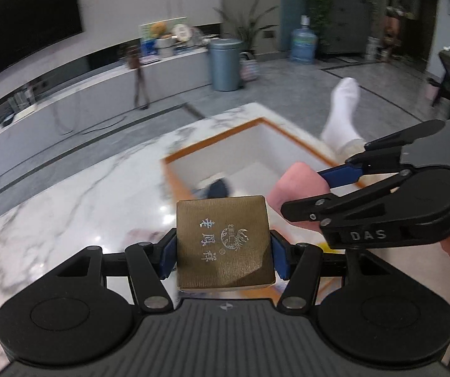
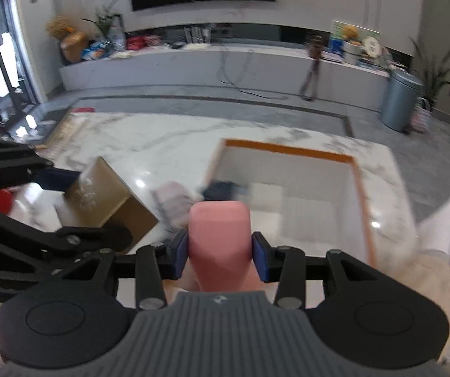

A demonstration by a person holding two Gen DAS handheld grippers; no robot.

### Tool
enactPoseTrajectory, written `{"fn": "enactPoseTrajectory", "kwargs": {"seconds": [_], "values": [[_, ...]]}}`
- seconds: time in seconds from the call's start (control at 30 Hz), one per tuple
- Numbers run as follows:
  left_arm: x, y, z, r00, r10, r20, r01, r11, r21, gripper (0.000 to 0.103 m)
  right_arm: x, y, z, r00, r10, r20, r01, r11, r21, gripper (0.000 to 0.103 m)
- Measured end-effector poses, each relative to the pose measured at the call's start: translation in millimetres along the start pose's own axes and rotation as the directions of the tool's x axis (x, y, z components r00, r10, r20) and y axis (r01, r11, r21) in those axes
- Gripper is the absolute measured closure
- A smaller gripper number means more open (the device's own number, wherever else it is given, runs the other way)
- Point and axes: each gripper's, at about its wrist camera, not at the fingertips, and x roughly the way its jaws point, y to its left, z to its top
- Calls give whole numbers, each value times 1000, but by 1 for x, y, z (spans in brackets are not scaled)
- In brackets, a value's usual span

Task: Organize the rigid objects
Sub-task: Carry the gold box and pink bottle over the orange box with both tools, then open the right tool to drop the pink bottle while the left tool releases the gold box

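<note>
My left gripper (image 1: pixel 223 253) is shut on a square gold-brown box (image 1: pixel 223 242) with silver characters on its lid, held above the marble table (image 1: pixel 77 194). My right gripper (image 2: pixel 220 256) is shut on a pink rounded case (image 2: pixel 220 238). In the left wrist view the right gripper (image 1: pixel 316 188) comes in from the right with the pink case (image 1: pixel 297 182) in it. In the right wrist view the left gripper (image 2: pixel 64 210) and the gold box (image 2: pixel 99 201) are at the left. A white bin with an orange rim (image 2: pixel 288 149) stands ahead, with a dark object (image 2: pixel 222 188) inside.
A person's leg in a white sock (image 1: pixel 344 110) lies past the bin on the right. A pale blurred item (image 2: pixel 171 201) lies on the table beside the bin. A red object (image 2: pixel 0 201) is at the far left. A grey trash can (image 2: pixel 399 100) stands on the floor.
</note>
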Motion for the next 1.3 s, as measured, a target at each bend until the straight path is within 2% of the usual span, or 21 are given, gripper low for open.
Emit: {"fn": "enactPoseTrajectory", "kwargs": {"seconds": [0.27, 0.37, 0.57, 0.7, 0.83, 1.03, 1.17, 1.3], "values": [[60, -34, 11, 996, -73, -52, 75, 997, 30, 35, 30, -59, -19, 993, -67, -101, 74, 995, 63, 60], [78, -36, 9, 994, -77, -78, 80, 996, 32, 35, 48, -67, -23, 991, -52, -126, 63, 995, 84, 60], [101, -35, 4, 991, -39, -128, 49, 996, 78, 35, 90, -69, -31, 980, -15, -196, 40, 991, 125, 60], [110, -35, 3, 989, -43, -144, 54, 996, 75, 35, 107, -75, -37, 970, -13, -244, 49, 989, 141, 60], [115, -36, 1, 986, -36, -162, 50, 995, 83, 35, 116, -82, -43, 965, 28, -261, 23, 982, 189, 61], [119, -39, 0, 982, -48, -182, 59, 997, 57, 35, 110, -82, -41, 979, 33, -201, 10, 977, 211, 61], [124, -43, 5, 981, -65, -186, 68, 998, 10, 35, 85, -87, -39, 995, -43, -89, 61, 976, 207, 64], [135, -53, 13, 974, -101, -204, 97, 995, -27, 35, 65, -96, -38, 995, -99, -13, 99, 970, 220, 70]]}}
